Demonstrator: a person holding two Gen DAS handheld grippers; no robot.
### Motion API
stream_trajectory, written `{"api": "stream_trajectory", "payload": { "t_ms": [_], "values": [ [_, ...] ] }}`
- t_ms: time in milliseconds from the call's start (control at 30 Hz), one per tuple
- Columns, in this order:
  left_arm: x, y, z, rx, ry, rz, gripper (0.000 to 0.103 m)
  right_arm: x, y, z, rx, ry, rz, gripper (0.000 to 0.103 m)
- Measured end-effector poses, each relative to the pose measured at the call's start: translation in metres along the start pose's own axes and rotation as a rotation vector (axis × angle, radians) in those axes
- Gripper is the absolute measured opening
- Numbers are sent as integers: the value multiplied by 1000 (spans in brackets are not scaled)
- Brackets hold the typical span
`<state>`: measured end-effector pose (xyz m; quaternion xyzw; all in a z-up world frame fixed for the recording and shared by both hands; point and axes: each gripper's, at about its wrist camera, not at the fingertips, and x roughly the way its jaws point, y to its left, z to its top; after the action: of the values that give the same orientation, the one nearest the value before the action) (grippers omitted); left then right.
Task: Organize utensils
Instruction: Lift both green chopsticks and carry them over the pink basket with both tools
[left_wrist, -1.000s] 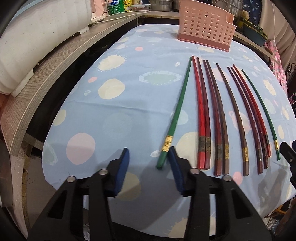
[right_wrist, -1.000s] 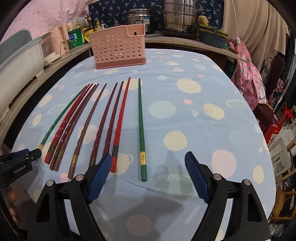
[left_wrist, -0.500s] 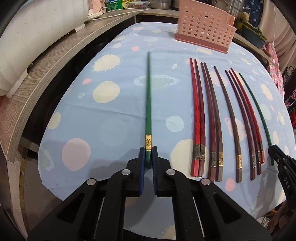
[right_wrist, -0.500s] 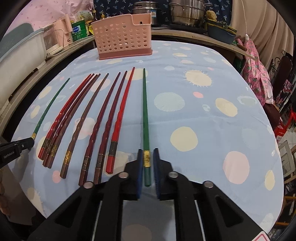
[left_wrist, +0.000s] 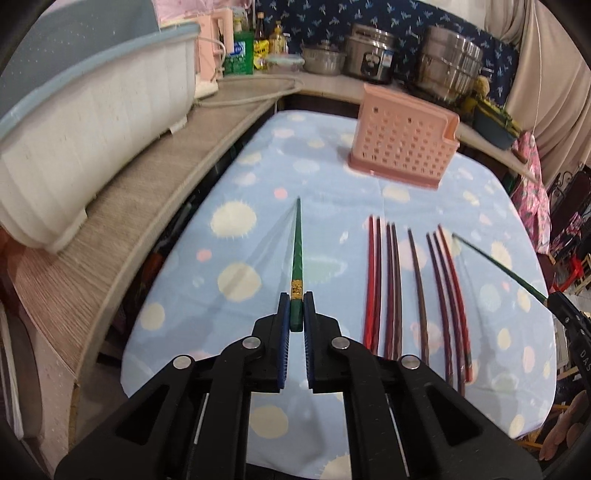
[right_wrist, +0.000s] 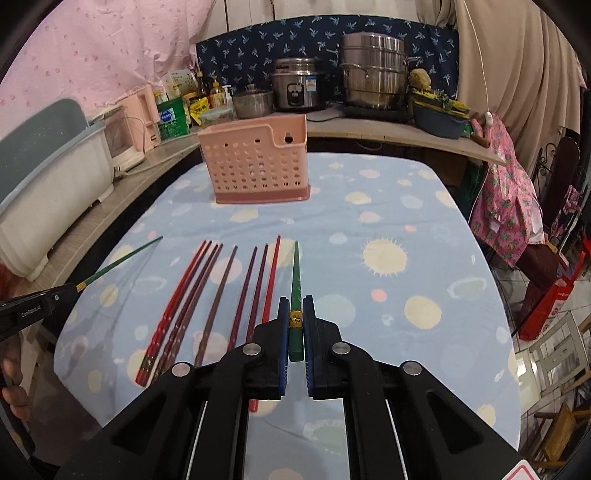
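My left gripper (left_wrist: 294, 306) is shut on the thick end of a green chopstick (left_wrist: 296, 254), held above the table and pointing away. My right gripper (right_wrist: 294, 310) is shut on a second green chopstick (right_wrist: 295, 273), also lifted; it shows at the right of the left wrist view (left_wrist: 498, 264). Several red and brown chopsticks (left_wrist: 413, 280) lie in a row on the dotted blue tablecloth (left_wrist: 258, 184), also seen in the right wrist view (right_wrist: 221, 295). A pink perforated utensil holder (left_wrist: 402, 147) stands upright at the far end of the table, also in the right wrist view (right_wrist: 256, 166).
A wooden counter (left_wrist: 140, 206) runs along the left with a large white and blue tub (left_wrist: 81, 122). Pots and a rice cooker (right_wrist: 297, 86) stand on the back counter. A pink cloth (right_wrist: 506, 192) hangs off the right.
Both grippers closed on the green chopsticks and have lifted them off the table. The cameras now sit higher and look further toward the pink holder.
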<state>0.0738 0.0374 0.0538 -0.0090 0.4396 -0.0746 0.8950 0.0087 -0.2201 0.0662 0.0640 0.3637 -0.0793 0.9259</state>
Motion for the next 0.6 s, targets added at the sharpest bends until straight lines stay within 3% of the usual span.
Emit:
{"api": "stream_trajectory", "payload": {
  "t_ms": [367,600],
  "values": [
    [-34,0,111,-12,-161,-11,7,-8,-8,102,20,-140,35,7],
    [-50,-17,186,-37,-254,-61,7,-4,-20,164,80,-228,74,7]
  ]
}}
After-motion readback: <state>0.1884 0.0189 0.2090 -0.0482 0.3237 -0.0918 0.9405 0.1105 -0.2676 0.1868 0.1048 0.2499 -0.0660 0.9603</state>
